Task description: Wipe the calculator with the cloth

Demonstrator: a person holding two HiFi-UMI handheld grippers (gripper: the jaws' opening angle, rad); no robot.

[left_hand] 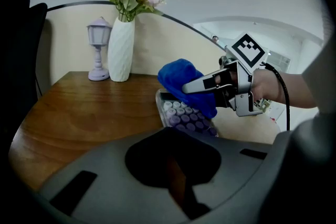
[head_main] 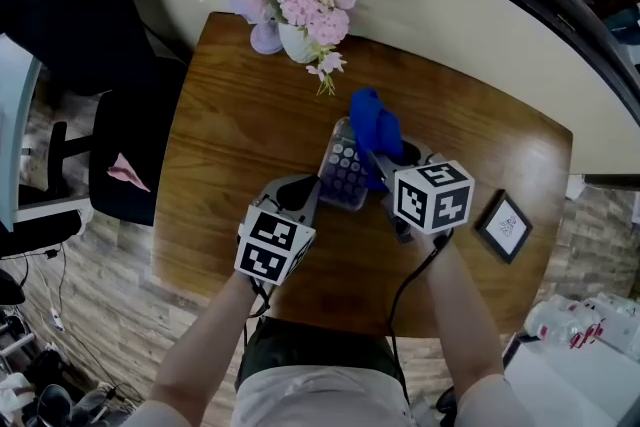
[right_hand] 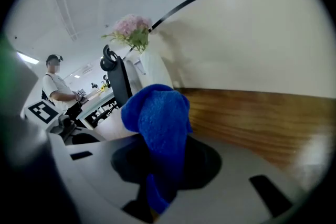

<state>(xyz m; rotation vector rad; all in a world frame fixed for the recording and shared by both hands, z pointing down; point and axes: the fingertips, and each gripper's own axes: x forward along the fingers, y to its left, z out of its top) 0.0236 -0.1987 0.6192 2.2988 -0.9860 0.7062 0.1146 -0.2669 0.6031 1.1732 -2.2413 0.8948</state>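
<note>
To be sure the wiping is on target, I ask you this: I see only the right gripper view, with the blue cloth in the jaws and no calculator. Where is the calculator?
Observer: The calculator lies on the wooden table in front of the person. Its far part is covered by the cloth that the right gripper holds.
Operator: Thank you. And where is the left gripper?
Observer: The left gripper is at the calculator's near left edge, with its jaws pointing at it. I cannot tell whether they grip it.
</note>
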